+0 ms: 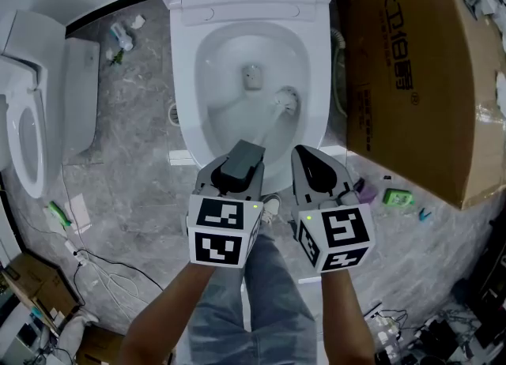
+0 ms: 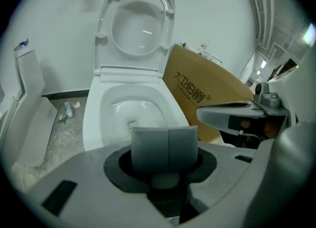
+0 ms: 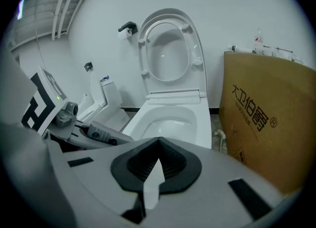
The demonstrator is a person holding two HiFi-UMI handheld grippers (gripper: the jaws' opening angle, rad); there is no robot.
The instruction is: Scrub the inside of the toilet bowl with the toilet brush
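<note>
The left gripper [image 1: 239, 159] is clamped on the grey handle of the toilet brush [image 1: 273, 114]. The brush's long axis runs away from this gripper, forward and to the right, down into the toilet bowl [image 1: 188, 79]. The brush head [image 1: 287, 103] appears to rest low on the bowl's right inner wall, near the drain [image 1: 251, 77]. The right gripper [image 1: 315, 167] hangs alongside, jaws together on nothing. Bare porcelain lies left of and ahead of the head, leaving room to sweep; the cardboard box [image 1: 411, 63] stands close outside the right rim
</note>
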